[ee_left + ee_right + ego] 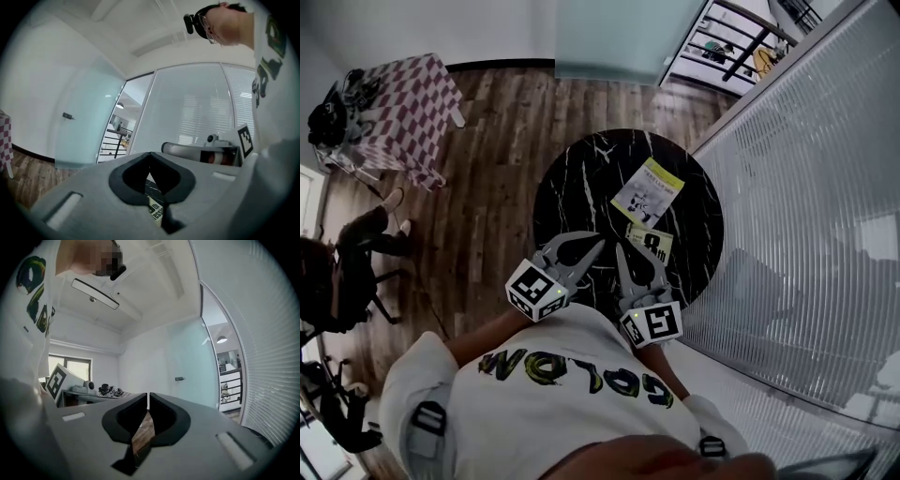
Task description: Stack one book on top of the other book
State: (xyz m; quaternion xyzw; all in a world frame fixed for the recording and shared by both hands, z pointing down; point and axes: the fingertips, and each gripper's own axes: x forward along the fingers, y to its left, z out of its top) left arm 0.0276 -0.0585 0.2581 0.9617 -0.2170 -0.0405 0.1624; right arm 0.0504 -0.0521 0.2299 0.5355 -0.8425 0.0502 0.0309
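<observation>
The grey left gripper (598, 242) and right gripper (619, 249), both shut and empty, hung level at the person's chest, apparently to avoid disturbing a yellow-and-white book (648, 192) and a second yellow book (652, 243) on the round black marble table (577, 187).

The right gripper (625, 259) hides part of the near book (654, 244); print on the far book (648, 191) is too small to read.

A round black table (581, 187) veined with white stood on a wooden plank floor (502, 141). Two books lay flat on its right half: a yellow-and-white book (648, 191) farther out, and a yellow-edged book (652, 243) just beside it, nearer the person.
</observation>
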